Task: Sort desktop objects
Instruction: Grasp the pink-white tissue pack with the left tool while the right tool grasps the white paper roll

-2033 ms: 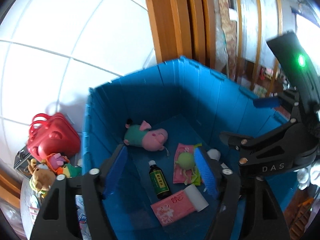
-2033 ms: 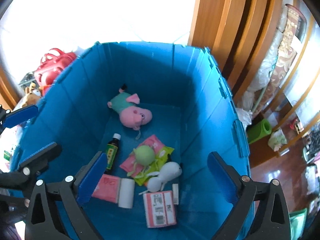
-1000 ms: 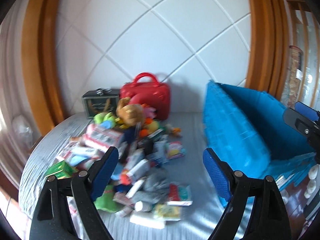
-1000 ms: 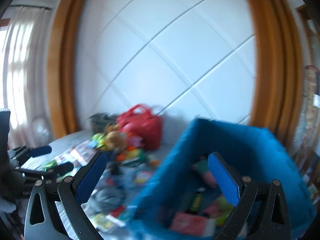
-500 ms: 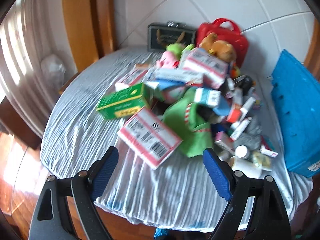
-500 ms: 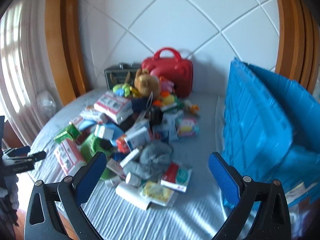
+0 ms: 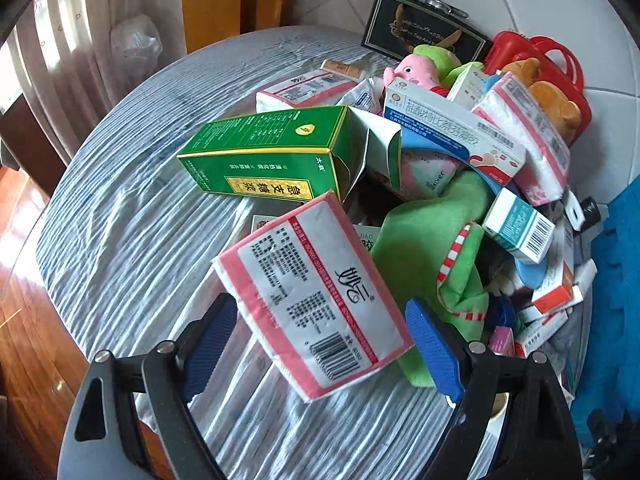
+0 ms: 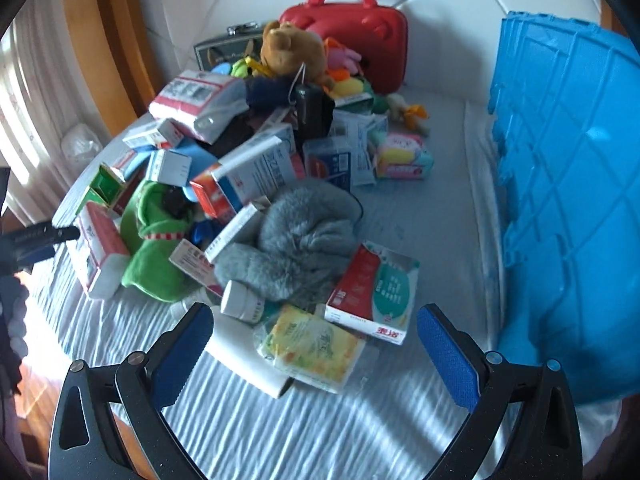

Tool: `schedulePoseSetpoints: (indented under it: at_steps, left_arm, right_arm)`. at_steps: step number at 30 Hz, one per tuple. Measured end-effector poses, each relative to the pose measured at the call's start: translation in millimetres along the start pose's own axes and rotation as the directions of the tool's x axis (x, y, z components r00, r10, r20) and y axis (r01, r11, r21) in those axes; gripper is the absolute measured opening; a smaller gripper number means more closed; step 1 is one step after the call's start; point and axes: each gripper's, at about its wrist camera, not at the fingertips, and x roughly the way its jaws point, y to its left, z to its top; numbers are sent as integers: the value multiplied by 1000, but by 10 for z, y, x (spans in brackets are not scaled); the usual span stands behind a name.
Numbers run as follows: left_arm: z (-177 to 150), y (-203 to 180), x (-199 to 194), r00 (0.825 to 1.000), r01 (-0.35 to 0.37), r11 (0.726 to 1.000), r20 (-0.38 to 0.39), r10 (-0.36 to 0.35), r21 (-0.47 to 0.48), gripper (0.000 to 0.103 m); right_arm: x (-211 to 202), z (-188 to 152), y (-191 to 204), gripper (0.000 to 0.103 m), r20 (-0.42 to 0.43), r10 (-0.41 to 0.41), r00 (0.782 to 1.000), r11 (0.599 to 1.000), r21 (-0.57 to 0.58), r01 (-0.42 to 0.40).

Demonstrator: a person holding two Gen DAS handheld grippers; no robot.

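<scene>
My left gripper (image 7: 316, 350), jaws wide and empty, straddles the pink tissue pack (image 7: 314, 294) at the table's (image 7: 120, 216) pile edge; I square both pads on its long sides before closing.

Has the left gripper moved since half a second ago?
Yes. The left gripper has closed in on the pile: the pink tissue pack, earlier beyond its open fingertips, now sits between them, with the table nearer.

A lived-in home room: a round table under a striped grey-white cloth (image 7: 132, 216), sheer curtains (image 7: 52, 36) at upper left, polished wooden floorboards (image 7: 20, 280) at left, a brown teddy bear (image 8: 294, 54) among medicine boxes.
</scene>
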Motion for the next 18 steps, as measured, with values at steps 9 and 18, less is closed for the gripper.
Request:
schedulePoseSetpoints:
  at_steps: [9,18]
  left_arm:
    - [-8,-125,420,987,-161,984,6,161,71,103]
    - [-329,87,337,979,-202,933,28,203,298,103]
  right_arm:
    - [393,33,-190,103,-66,53,996,998,-13,-54]
    - [402,-48,-171,103,-66,149,987,988,-21,-151]
